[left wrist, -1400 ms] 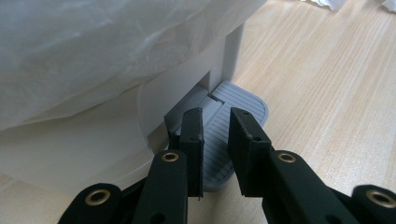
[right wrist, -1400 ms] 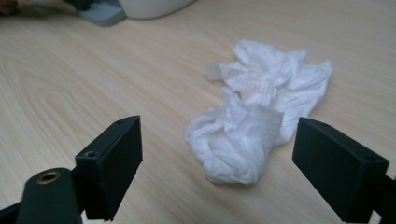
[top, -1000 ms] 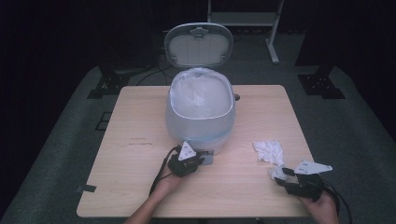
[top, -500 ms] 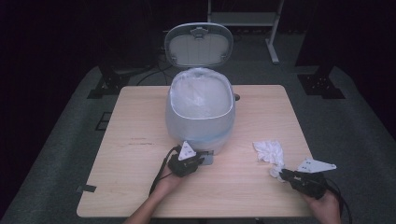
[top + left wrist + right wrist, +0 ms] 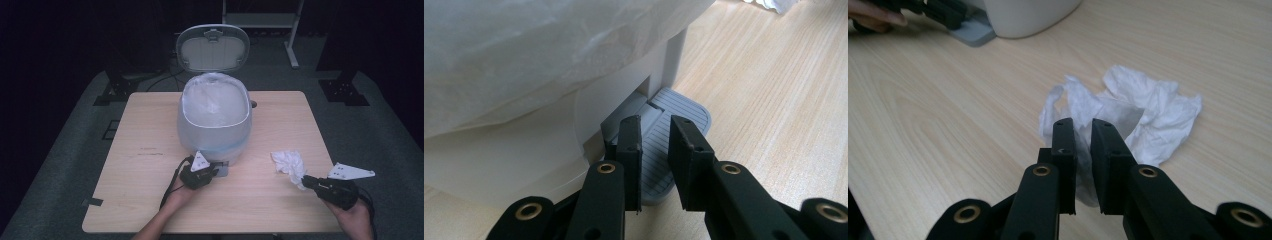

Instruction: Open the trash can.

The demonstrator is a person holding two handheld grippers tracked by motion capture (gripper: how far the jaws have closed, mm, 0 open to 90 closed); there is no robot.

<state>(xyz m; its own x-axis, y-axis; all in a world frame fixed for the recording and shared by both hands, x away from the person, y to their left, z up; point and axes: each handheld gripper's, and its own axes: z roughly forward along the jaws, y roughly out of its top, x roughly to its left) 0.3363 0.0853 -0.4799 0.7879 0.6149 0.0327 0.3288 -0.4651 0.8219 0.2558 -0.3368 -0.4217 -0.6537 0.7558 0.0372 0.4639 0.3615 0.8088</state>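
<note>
A white pedal bin (image 5: 214,120) lined with a thin plastic bag stands mid-table, its lid (image 5: 213,48) standing open. My left gripper (image 5: 211,173) rests shut on the bin's grey ribbed pedal (image 5: 669,130), with the jaw tips (image 5: 655,135) lying on the ribs and nothing between them. A crumpled white tissue (image 5: 289,162) lies at the right of the table. My right gripper (image 5: 304,181) has just been closing and is now shut on the tissue's near edge (image 5: 1083,180), and the rest of the tissue (image 5: 1148,110) spreads out beyond the jaws.
The wooden table (image 5: 150,130) has bare room to the left of the bin and along its front edge. Black stands and a metal frame (image 5: 260,20) are on the dark floor behind. In the right gripper view the bin's base (image 5: 1028,15) and pedal (image 5: 973,32) sit far off.
My right gripper has closed on the tissue's near edge and risen a little with it. The left gripper, the bin and its lid have not moved.
</note>
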